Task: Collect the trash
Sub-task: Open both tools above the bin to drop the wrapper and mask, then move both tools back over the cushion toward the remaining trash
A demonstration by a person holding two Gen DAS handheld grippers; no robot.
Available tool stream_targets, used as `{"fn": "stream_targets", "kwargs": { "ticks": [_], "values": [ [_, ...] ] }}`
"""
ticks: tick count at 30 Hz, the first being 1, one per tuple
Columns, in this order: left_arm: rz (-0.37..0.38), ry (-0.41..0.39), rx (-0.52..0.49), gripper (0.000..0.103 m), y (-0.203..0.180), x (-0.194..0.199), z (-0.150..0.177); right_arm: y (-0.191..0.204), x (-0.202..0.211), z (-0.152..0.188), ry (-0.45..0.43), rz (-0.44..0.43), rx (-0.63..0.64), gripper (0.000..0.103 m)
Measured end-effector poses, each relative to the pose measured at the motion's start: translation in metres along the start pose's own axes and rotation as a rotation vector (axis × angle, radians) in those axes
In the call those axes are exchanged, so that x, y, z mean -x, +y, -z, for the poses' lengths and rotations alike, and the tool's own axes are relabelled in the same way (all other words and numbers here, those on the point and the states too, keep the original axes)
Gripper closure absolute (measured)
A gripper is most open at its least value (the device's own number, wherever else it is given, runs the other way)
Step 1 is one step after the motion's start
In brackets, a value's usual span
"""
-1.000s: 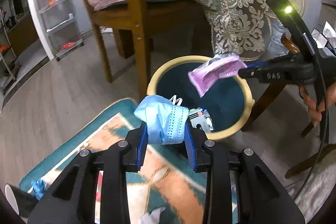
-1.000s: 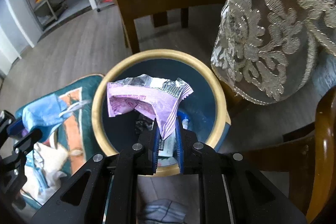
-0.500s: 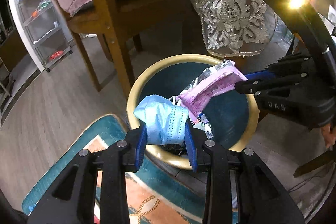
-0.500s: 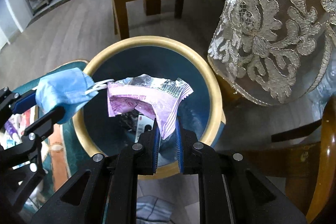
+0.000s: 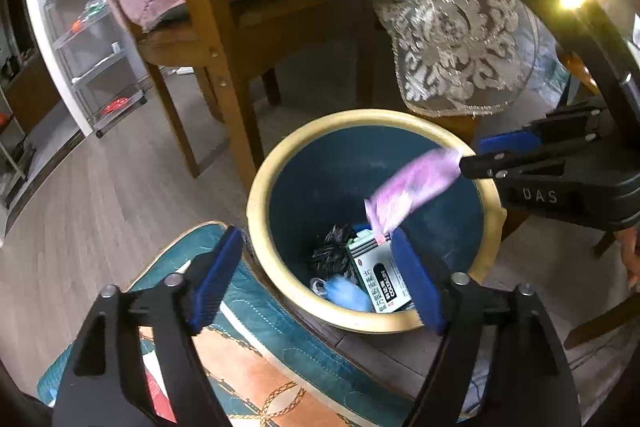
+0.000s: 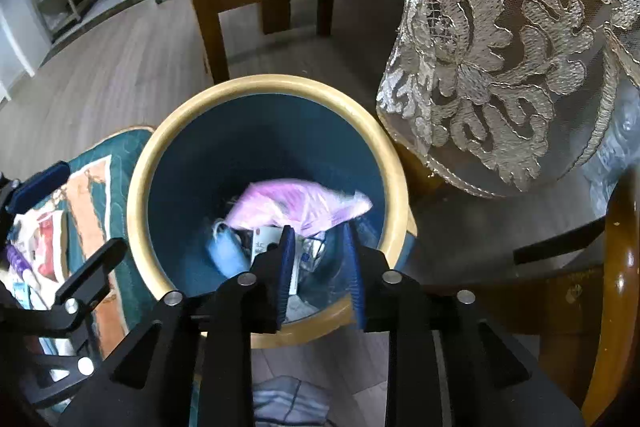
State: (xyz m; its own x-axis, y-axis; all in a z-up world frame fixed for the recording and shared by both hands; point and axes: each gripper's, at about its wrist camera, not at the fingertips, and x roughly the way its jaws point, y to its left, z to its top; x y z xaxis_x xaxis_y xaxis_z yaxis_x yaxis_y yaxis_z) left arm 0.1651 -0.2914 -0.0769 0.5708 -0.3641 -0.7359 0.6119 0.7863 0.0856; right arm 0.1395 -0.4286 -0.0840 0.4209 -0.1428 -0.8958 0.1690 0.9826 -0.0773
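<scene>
A round bin with a tan rim and blue inside stands on the floor. My left gripper is open and empty over its near rim. A blue face mask lies at the bin's bottom beside a printed box and dark crumpled trash. My right gripper is open over the bin. A purple wrapper, blurred, is in the air inside the bin just past its fingertips.
A wooden chair stands behind the bin, and a lace tablecloth hangs to its right. A teal and orange rug with more litter lies left of the bin. Another chair's legs are at the right.
My left gripper opened and the blue mask dropped into the bin. My right gripper opened and the purple wrapper left its fingers and is falling.
</scene>
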Motion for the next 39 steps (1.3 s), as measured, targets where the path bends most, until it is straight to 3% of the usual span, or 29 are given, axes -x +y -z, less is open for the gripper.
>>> {"fn": "stream_targets", "kwargs": {
  "ticks": [7,16,27,32,39],
  "values": [
    [-0.04,-0.019,0.025,0.012,0.015,0.021,0.008,0.001,0.015,-0.005,-0.045,-0.02,-0.018,0.037],
    [-0.084,-0.058,0.036,0.007,0.042,0.08,0.025,0.027,0.042,-0.01,-0.111,-0.068,0.001,0.014],
    [-0.169,-0.116,0.081,0.006,0.106,0.184,0.059,0.086,0.073,-0.01,-0.176,-0.102,0.105,0.009],
    [-0.227,-0.094,0.149,0.006,0.138,0.209,0.092,0.11,0.087,-0.007,-0.206,-0.126,0.14,0.008],
    [-0.253,-0.079,0.274,0.006,0.174,0.22,0.133,0.141,0.097,0.001,-0.221,-0.163,0.182,0.007]
  ]
}}
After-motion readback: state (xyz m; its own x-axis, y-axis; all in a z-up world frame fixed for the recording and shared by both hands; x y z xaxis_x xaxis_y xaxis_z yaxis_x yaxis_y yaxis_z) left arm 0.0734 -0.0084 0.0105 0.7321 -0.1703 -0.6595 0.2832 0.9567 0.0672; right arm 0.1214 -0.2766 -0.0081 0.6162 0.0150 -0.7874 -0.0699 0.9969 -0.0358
